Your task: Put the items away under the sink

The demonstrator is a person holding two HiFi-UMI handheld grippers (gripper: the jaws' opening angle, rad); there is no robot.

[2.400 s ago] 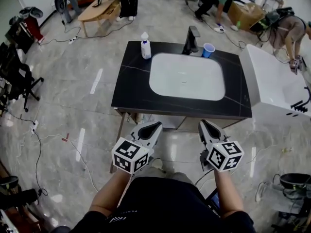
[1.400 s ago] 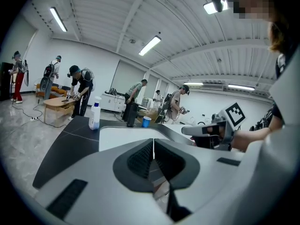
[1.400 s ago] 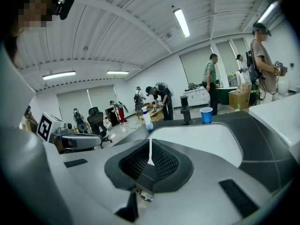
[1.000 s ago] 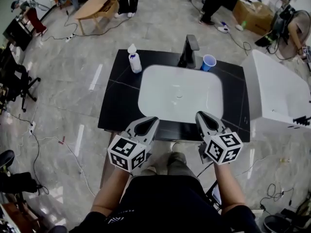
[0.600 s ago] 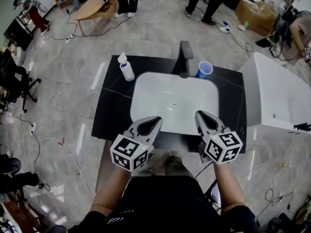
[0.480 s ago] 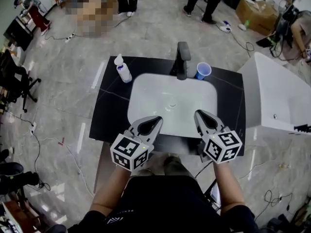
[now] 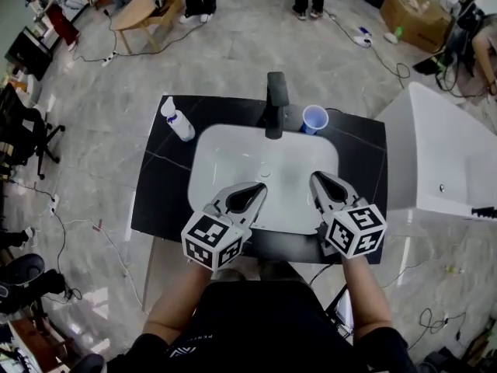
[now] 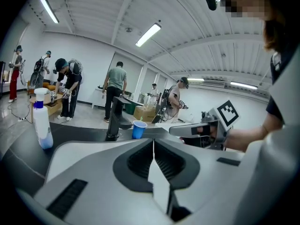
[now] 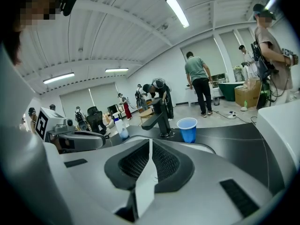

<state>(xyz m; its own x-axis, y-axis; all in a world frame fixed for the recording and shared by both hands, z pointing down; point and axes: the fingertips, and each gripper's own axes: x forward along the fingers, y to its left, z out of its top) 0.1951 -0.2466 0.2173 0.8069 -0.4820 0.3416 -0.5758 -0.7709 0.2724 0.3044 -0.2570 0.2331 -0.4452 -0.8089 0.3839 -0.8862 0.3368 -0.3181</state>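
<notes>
A white spray bottle [image 7: 177, 120] with a blue collar stands at the back left of the black counter [image 7: 159, 200]. A blue cup [image 7: 314, 118] stands to the right of the black faucet [image 7: 273, 103], behind the white basin [image 7: 264, 162]. My left gripper [image 7: 260, 189] and right gripper [image 7: 314, 179] hover side by side over the basin's near edge, both shut and empty. The left gripper view shows the bottle [image 8: 41, 125], faucet [image 8: 115, 118] and cup [image 8: 138, 129] beyond its closed jaws. In the right gripper view the cup [image 9: 188, 129] and faucet [image 9: 159, 118] stand ahead.
A white bathtub [image 7: 443, 162] stands right of the counter. Cables run over the marble floor [image 7: 93, 169], with black chairs [image 7: 23, 130] at the left. Far back are a wooden table [image 7: 144, 6], a cardboard box [image 7: 419, 10] and several people.
Both grippers have come forward from in front of the counter to over the basin's near edge. The sink now sits closer and lower in the head view. Jaws stay shut.
</notes>
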